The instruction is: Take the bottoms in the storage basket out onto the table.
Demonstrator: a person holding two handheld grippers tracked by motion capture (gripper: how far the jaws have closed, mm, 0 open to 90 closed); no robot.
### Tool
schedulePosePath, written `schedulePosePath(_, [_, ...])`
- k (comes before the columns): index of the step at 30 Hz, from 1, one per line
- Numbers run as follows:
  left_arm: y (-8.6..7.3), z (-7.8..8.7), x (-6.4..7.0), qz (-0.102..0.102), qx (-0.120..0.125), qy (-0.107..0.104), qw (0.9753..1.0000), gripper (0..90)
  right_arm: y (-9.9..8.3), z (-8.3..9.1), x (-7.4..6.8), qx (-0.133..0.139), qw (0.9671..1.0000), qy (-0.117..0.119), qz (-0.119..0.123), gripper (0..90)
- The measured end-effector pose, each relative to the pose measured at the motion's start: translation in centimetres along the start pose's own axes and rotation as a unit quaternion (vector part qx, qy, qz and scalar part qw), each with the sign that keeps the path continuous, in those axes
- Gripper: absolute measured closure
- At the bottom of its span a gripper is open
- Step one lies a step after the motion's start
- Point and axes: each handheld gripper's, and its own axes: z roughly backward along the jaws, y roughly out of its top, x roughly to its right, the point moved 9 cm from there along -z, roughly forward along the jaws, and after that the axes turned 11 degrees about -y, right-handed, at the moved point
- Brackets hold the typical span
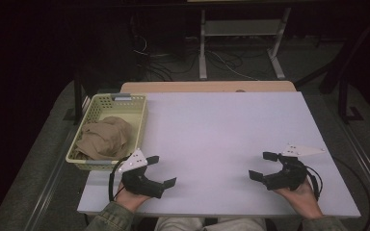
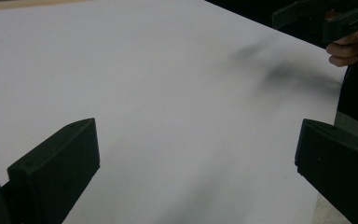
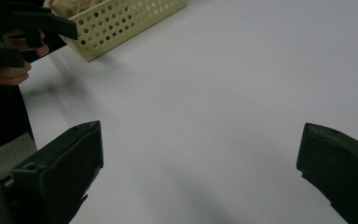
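Observation:
My left gripper (image 1: 161,170) rests near the front left of the white table (image 1: 221,125), open, with nothing between its jaws. In the left gripper view the jaws stand wide apart over bare white surface, and the other hand's gripper (image 2: 321,18) shows at the top right. My right gripper (image 1: 263,166) sits at the front right, also open and empty. A pale yellow perforated basket (image 1: 139,115) stands at the table's left edge, holding a crumpled tan cloth (image 1: 103,137). The basket (image 3: 121,28) also appears at the top left of the right gripper view.
Beyond the far table edge runs a wooden strip (image 1: 207,86). Behind it are a metal frame (image 1: 241,43) and cables on a dark floor. The person's hands and sleeves come in at the bottom edge.

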Motion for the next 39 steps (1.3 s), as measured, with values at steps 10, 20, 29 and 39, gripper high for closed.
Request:
schedulePosePath(10, [-0.01, 0.01, 0.01, 0.0, -0.001, -0.002, 1.0, 0.0, -0.09, 0.13, -0.21, -0.002, 1.0, 0.003, 0.002, 0.2])
schedulePosePath(20, [-0.16, -0.14, 0.03, 0.001, -0.006, -0.003, 1.0, 0.0, -0.3, 0.33, -0.66, -0.006, 0.9999, 0.009, 0.01, 0.2])
schedulePosePath(29, [-0.07, 0.29, 0.03, 0.003, -0.009, 0.0, 1.0, 0.0, -0.35, 0.34, -0.76, -0.008, 0.9999, 0.01, 0.01, 0.2])
schedulePosePath(39, [0.23, 0.7, 0.31, 0.006, -0.018, 0.0, 0.9998, 0.0, -0.37, 0.38, -0.74, -0.009, 0.9999, 0.01, 0.009, 0.2])
